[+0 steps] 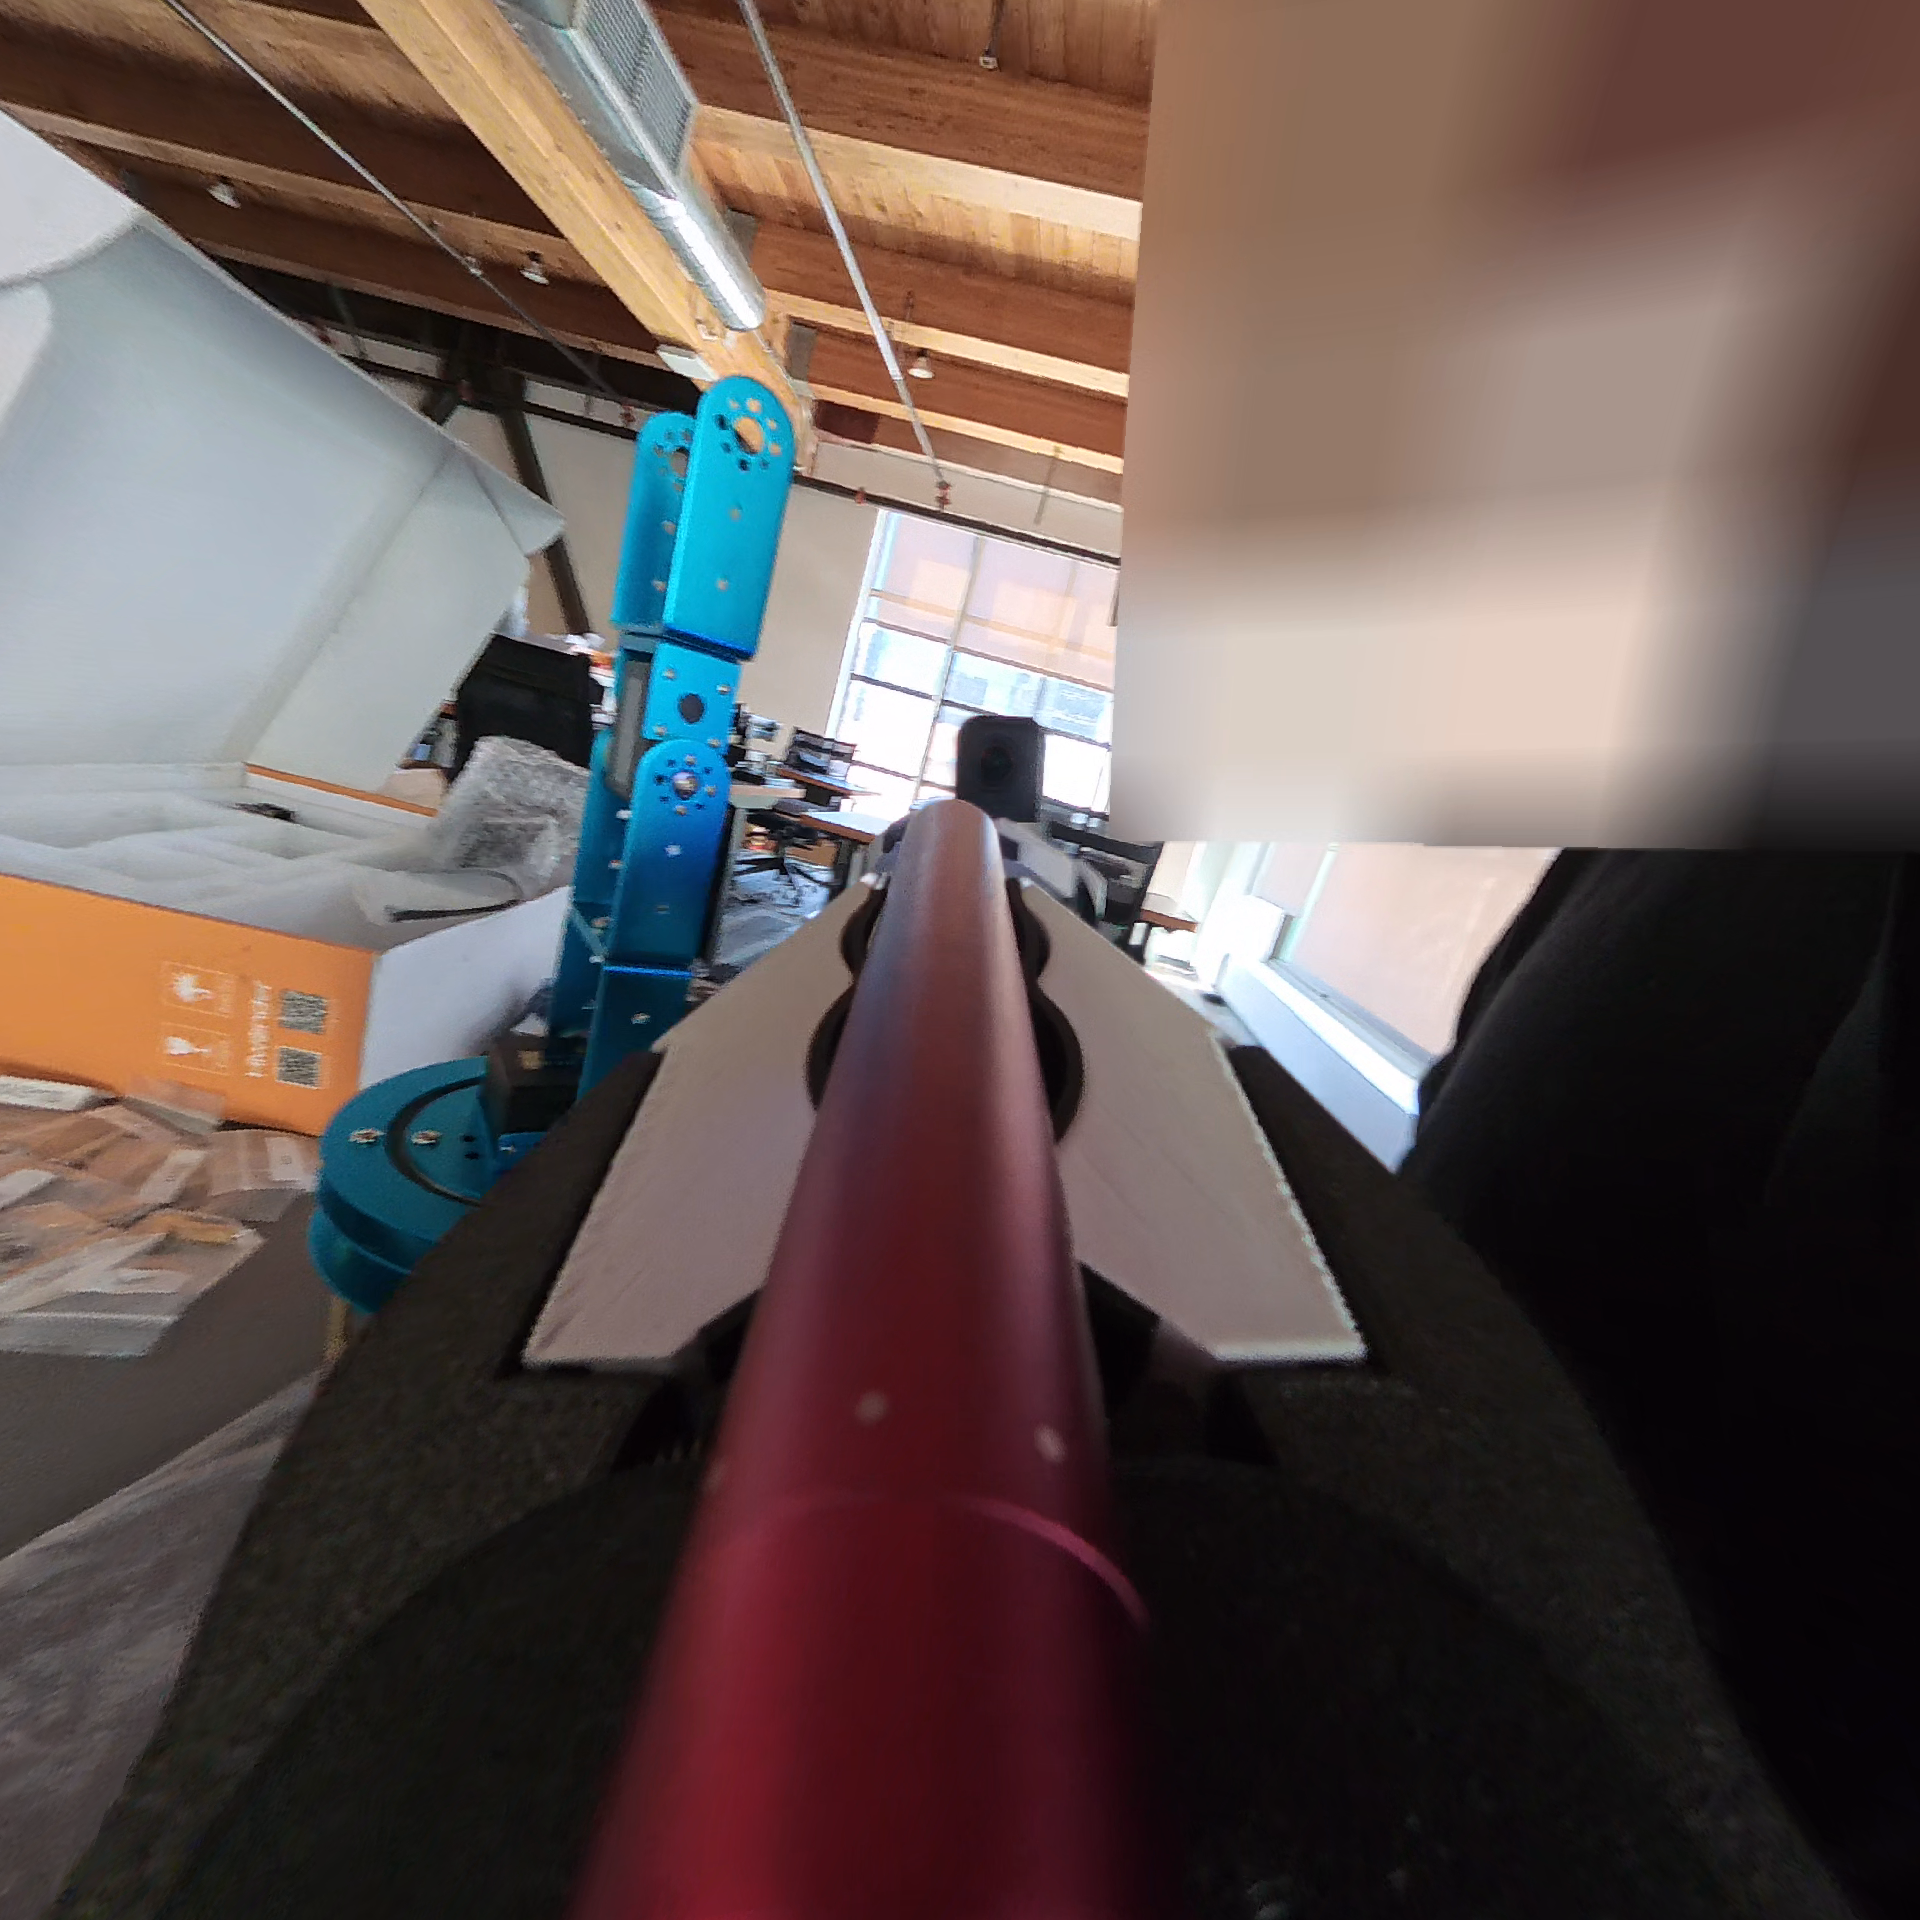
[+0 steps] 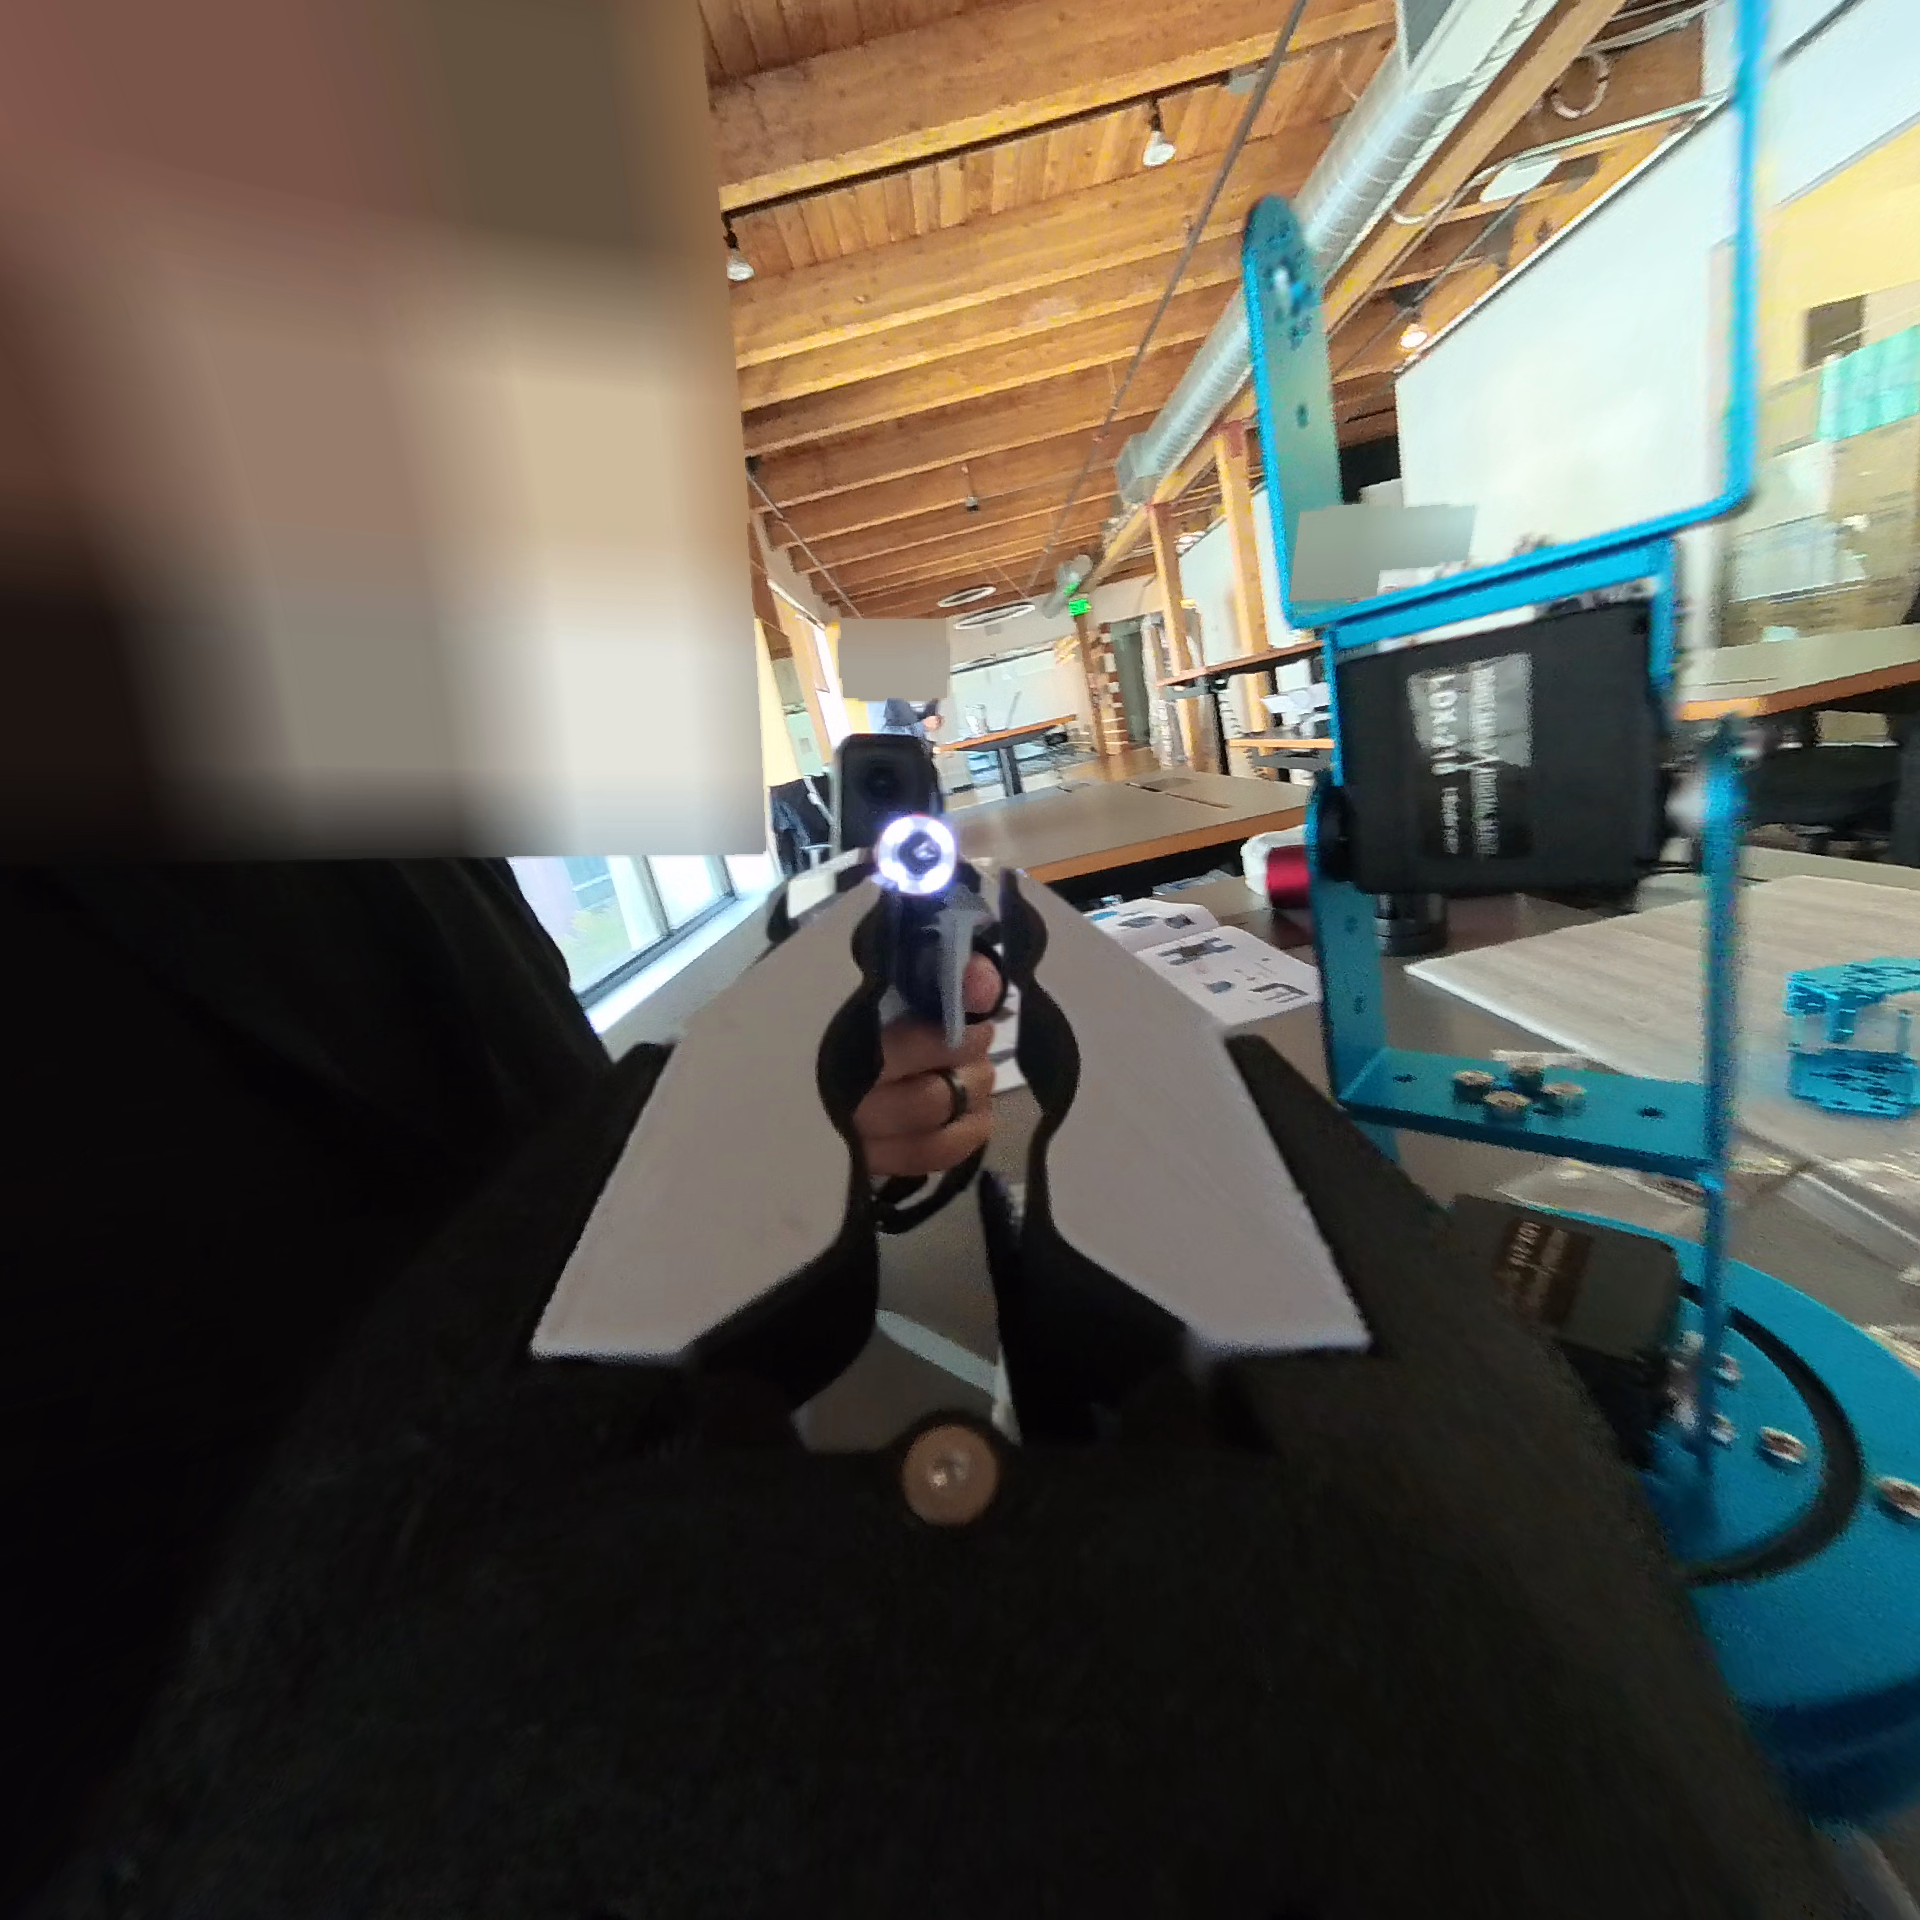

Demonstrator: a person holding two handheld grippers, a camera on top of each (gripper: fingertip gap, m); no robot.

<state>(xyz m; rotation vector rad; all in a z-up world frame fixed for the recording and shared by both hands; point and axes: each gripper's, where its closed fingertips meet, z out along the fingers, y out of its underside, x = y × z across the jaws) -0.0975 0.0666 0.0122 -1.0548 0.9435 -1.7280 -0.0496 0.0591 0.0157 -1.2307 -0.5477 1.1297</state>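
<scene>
My left gripper (image 1: 945,883) is shut on a red metal tube (image 1: 935,1247) that runs lengthwise between its fingers and sticks out past the tips. In the right wrist view the tube is end-on, with a glowing white ring (image 2: 914,854) at its end. My right gripper (image 2: 920,883) faces the left one, and its fingertips close on either side of that lit end. Its jaws stand as far apart as the left's. A hand with a ring (image 2: 925,1112) holds the left gripper's handle. Each view shows the other gripper's camera (image 1: 995,767) (image 2: 881,790).
A blue metal robot-arm kit (image 1: 675,727) (image 2: 1507,727) stands on a round blue base (image 1: 416,1164) close beside the grippers. An open orange and white box (image 1: 177,997) lies at left. A booklet (image 2: 1226,966) and a small blue bracket (image 2: 1849,1029) lie on the table. A person in dark clothing (image 1: 1714,1247) is close by.
</scene>
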